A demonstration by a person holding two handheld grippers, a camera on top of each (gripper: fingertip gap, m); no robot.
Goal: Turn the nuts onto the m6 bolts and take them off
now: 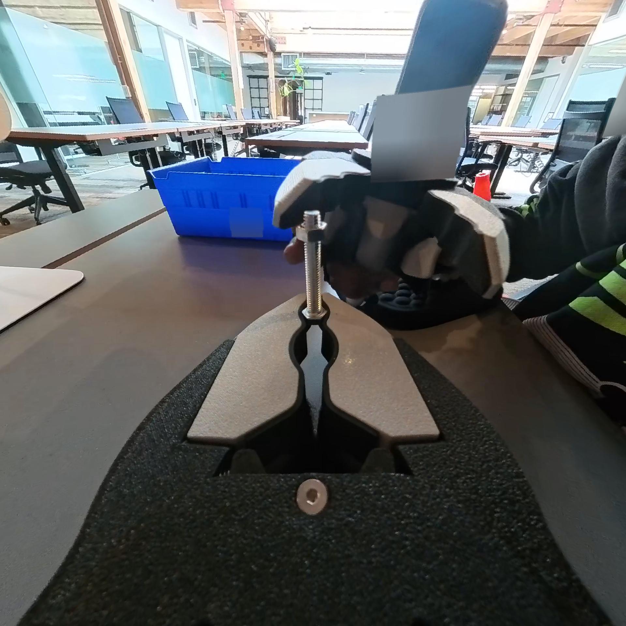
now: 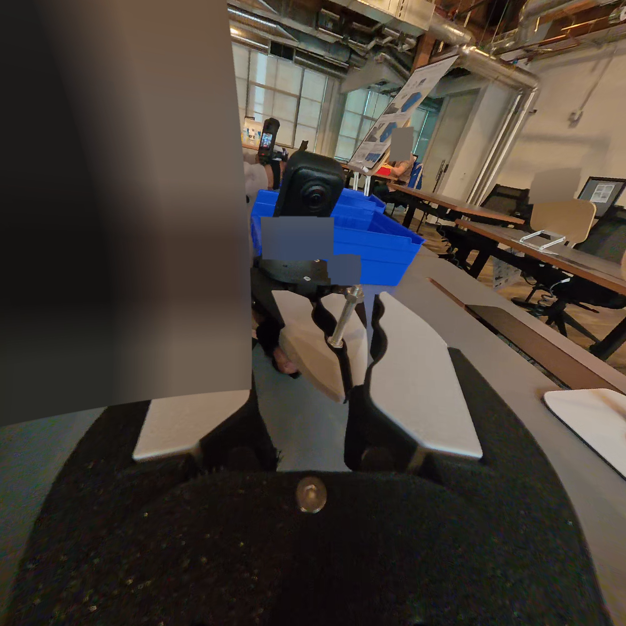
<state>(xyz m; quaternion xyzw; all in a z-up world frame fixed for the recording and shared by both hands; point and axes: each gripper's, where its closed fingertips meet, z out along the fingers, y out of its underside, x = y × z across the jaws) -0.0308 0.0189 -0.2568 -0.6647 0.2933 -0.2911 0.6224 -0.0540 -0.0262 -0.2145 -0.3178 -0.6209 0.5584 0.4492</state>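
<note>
A silver M6 bolt [image 1: 313, 267] stands upright with its hex head clamped between my left gripper's [image 1: 313, 306] fingertips. A silver nut [image 1: 310, 233] sits on the thread near the bolt's top end. My right gripper [image 1: 382, 237] faces it from beyond, jaws wide open, one finger [image 1: 294, 196] just above and behind the nut and not pressing it. In the right wrist view the bolt [image 2: 345, 318] leans up from the left gripper's fingers [image 2: 305, 342], with the nut [image 2: 353, 298] at its top. My right gripper [image 2: 315, 305] is open around it; its left finger is mostly hidden by a blur patch.
A blue bin [image 1: 216, 200] stands on the dark table [image 1: 135, 338] behind the bolt; it also shows in the right wrist view [image 2: 379, 250]. A white pad [image 1: 30, 294] lies at the left. A person's sleeve [image 1: 576, 237] fills the right side. Desks and chairs stand beyond. Across from one pair of fingers to the other is roughly 6 cm.
</note>
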